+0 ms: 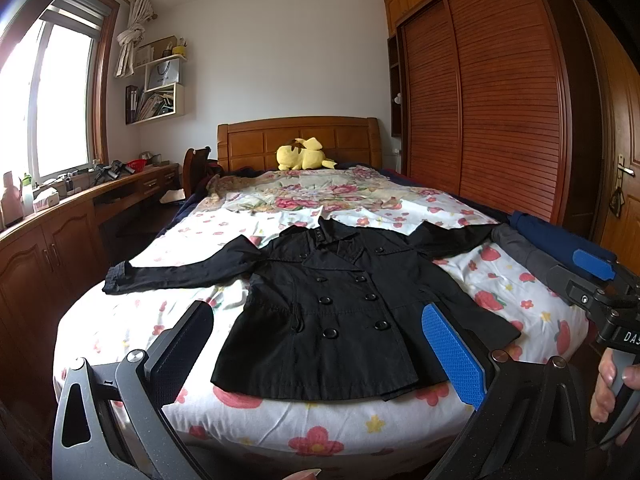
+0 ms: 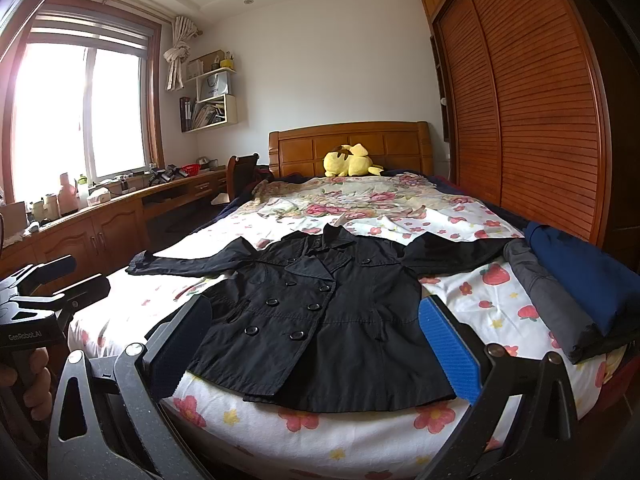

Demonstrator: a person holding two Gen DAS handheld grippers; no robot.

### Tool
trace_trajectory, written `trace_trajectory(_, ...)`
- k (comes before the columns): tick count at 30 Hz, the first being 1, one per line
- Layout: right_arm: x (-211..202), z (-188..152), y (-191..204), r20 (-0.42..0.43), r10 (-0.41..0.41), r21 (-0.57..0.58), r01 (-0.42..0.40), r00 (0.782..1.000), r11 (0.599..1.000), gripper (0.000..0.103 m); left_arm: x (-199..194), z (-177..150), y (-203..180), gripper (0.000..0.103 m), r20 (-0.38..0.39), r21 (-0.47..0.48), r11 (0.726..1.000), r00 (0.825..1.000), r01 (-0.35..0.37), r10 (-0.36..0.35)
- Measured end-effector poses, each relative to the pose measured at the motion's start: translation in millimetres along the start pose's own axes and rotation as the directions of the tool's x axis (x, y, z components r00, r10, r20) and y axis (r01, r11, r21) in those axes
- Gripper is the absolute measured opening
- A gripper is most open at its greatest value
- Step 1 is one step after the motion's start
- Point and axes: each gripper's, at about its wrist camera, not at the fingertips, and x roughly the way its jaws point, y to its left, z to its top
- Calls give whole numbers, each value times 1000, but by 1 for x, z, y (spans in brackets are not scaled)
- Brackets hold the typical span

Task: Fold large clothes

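A black double-breasted coat lies flat, front up, on the floral bed sheet, sleeves spread out to both sides, hem toward me. It also shows in the right wrist view. My left gripper is open and empty, held above the foot of the bed before the hem. My right gripper is open and empty, likewise before the hem. The right gripper also shows at the right edge of the left wrist view. The left gripper shows at the left edge of the right wrist view.
Folded grey and blue clothes lie stacked at the bed's right edge. A yellow plush toy sits by the headboard. A wooden desk runs along the left wall under the window. A wardrobe stands on the right.
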Motion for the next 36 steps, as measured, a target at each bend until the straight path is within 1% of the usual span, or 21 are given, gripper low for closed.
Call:
trace_trajectory(6,0,-3,0,0,0,0,0,1000,1000,103,1,0,-3,103,1,1,1000,1000,0,0)
trace_trajectory(16,0,-3,0,-3,4,0,-4,1000,1000,103,-1,0,5,103,-2,1,1000,1000,1,-1)
trace_trajectory(18,0,-2,0,-4,3,0,-3,1000,1000,103,0,0,-2,103,-2,3,1000,1000,-1,1)
trace_trajectory(24,0,-2,-1,-5,3,1,-3,1000,1000,103,-3,0,3,103,-2,2,1000,1000,-2,2)
trace_trajectory(25,0,-3,-1,-5,4,1,-4,1000,1000,103,0,0,-2,103,-3,3,1000,1000,-2,2)
trace_trajectory(36,1,-1,-1,-6,3,2,-3,1000,1000,103,1,0,-2,103,-3,4,1000,1000,-2,2)
